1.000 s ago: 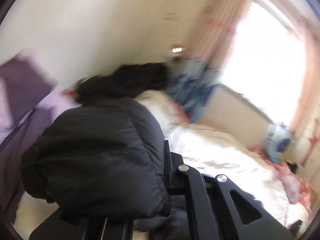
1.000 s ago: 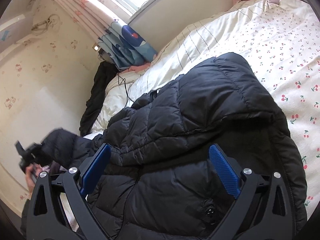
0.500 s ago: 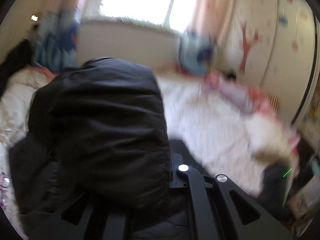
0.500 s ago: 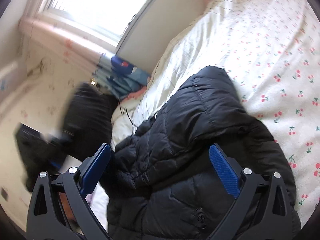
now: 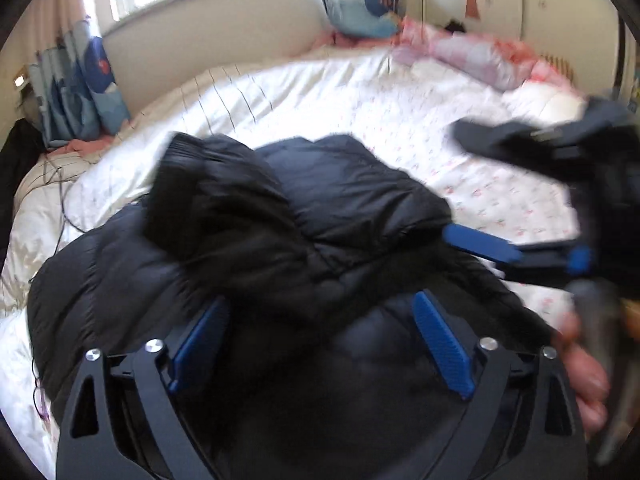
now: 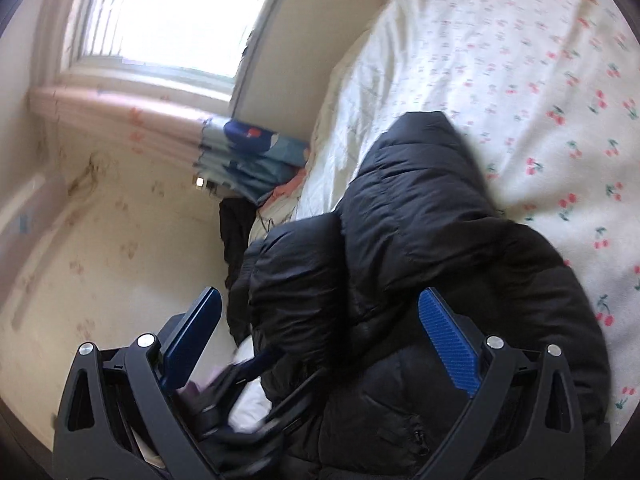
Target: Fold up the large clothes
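Hovering over the black puffer jacket (image 5: 320,240) on the cherry-print bed cover (image 5: 400,120), my left gripper (image 5: 320,344) has just sprung its jaws wide, the sleeve lying loose between them, ungripped. My right gripper (image 6: 320,344), also spread and empty, sits nearer the jacket's right edge. Jacket's long axis runs away from both; open cover lies beyond and right.

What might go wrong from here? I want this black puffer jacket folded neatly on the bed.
1. The left gripper has just been opening its jaws, and the sleeve it laid over the black puffer jacket sits bunched, so it may spring or slide back.
2. The right gripper, jaws open, hangs close beside the left; they could collide.
3. A thin cable lies on the bedcover near the jacket's edge and might snag.
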`<state>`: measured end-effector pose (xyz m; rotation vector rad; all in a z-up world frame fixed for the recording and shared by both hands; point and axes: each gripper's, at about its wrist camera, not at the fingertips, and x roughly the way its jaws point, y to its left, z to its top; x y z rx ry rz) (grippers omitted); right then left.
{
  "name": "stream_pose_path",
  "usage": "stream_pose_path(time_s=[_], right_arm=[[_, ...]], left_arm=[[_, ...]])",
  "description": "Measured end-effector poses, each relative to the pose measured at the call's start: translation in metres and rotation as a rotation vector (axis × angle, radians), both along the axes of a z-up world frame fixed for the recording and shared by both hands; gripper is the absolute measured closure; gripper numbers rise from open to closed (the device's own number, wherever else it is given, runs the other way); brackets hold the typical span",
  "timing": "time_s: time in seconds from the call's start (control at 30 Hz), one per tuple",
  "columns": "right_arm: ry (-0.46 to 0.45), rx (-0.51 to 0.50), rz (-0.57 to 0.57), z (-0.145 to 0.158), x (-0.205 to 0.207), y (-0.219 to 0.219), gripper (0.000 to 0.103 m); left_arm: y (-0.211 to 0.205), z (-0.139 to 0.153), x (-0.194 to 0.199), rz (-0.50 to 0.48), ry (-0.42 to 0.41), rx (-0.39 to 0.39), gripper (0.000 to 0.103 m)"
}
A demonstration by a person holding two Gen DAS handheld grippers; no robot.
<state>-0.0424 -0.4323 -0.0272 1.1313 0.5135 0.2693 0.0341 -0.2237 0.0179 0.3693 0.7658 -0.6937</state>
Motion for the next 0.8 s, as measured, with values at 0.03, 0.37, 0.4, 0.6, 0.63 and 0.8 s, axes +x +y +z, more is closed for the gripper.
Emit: stream_pose_path(time_s=[0.03, 0.37, 0.4, 0.6, 0.63, 0.8], right_arm=[[-0.008, -0.027, 0.017, 0.004, 0.003, 0.007, 0.008], [-0.016, -1.084, 0.155, 0.073, 0.037, 0.166, 0.007], [0.013, -1.171, 0.176, 0.068, 0.047, 0.180, 0.007], [0.141, -1.226, 0.009, 0.061, 0.078, 0.159, 0.007], [0.142, -1.100, -0.062, 0.067, 0.065, 0.130, 0.007], [0.031, -0.481, -0.059, 0.054, 0.025, 0.030, 0.007]], left_arm=[[0.014, 0.004, -0.002, 0.014, -0.010, -0.030, 0.008], [0.189, 0.026, 0.000, 0.343, 0.041, -0.474, 0.007], [0.199, 0.026, 0.002, 0.373, 0.040, -0.487, 0.007], [0.196, 0.030, 0.006, 0.421, -0.047, -0.355, 0.007], [0.197, 0.026, 0.007, 0.431, -0.054, -0.330, 0.007], [0.200, 0.019, 0.012, 0.473, -0.032, -0.294, 0.007]])
